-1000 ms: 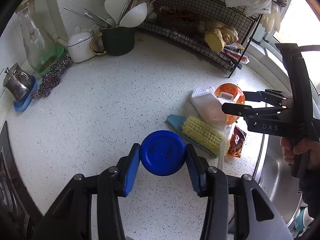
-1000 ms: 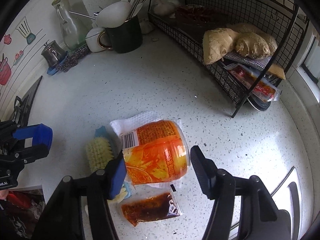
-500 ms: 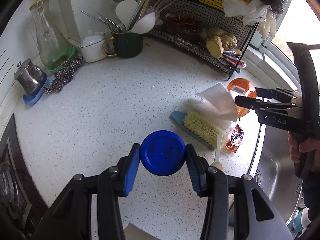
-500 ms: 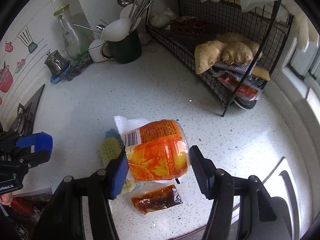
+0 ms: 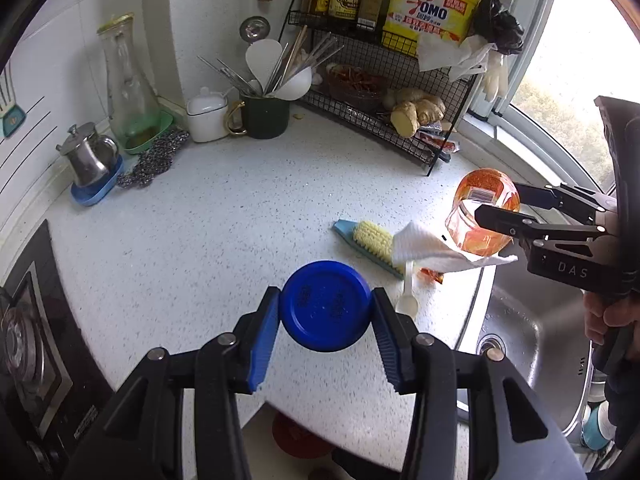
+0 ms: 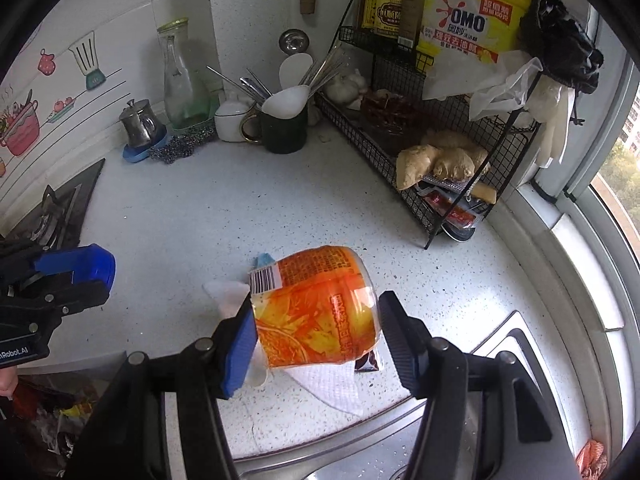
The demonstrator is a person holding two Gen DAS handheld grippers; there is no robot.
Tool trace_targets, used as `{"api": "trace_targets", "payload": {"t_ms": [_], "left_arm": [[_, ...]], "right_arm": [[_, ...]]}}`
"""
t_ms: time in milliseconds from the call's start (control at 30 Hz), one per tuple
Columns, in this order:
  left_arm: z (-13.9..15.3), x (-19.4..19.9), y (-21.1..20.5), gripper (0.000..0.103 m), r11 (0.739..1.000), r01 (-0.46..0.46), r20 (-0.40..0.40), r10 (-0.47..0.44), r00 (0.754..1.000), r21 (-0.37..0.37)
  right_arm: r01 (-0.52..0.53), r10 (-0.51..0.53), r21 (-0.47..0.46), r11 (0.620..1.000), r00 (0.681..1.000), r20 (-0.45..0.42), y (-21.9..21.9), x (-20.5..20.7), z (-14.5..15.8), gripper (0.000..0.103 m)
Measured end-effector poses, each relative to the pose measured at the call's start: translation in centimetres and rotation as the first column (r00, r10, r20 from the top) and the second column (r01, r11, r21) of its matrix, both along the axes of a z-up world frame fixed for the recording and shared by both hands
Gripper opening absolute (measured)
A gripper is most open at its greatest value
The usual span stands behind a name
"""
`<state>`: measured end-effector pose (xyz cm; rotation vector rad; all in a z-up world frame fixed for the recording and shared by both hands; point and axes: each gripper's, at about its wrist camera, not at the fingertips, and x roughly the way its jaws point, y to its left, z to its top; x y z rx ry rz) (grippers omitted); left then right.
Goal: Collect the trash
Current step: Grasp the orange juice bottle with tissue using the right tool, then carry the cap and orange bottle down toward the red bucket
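Left gripper (image 5: 326, 314) is clamping a blue lid (image 5: 325, 311) flat between both pads, approx half open. Right gripper (image 6: 316, 322) is pinching an orange jar (image 6: 316, 306), lying sideways w/ long axis across the jaws, a paper towel (image 6: 332, 388) hanging beneath. Both are hovering above the counter (image 5: 224, 216). Bin isn't showing; red trash (image 5: 300, 436) is lying below the counter edge, nearer the left hand. Writing: "OMO" on the yellow jug (image 6: 476, 12); "DAS" on the right gripper.
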<state>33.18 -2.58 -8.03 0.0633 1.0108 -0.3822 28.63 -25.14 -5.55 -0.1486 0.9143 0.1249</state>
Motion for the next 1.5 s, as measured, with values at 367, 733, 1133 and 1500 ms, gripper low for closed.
{"api": "trace_targets", "payload": {"t_ms": [367, 733, 1133, 1500], "left_arm": [[1.5, -6.5, 3.3, 0.043, 1.000, -0.008, 0.035, 0.009, 0.999, -0.013], [2.8, -14.1, 7.6, 0.043, 0.999, -0.036, 0.070, 0.037, 0.997, -0.023], [0.7, -22.8, 13.0, 0.043, 0.993, -0.118, 0.012, 0.118, 0.993, -0.011], [-3.8, -27.1, 15.2, 0.043, 0.982, -0.189, -0.098, 0.191, 0.977, 0.031]], "right_arm": [[-0.013, 0.016, -0.038, 0.999, 0.998, 0.054, 3.7, -5.3, 2.3, 0.057], [-0.063, 0.065, -0.026, 0.998, 0.995, 0.072, 9.3, -12.2, 2.8, 0.057], [-0.164, 0.164, -0.001, 0.986, 0.986, 0.009, 15.9, -18.6, 0.0, 0.057], [-0.211, 0.211, 0.015, 0.977, 0.972, -0.099, 19.5, -21.7, -5.4, 0.057]]}}
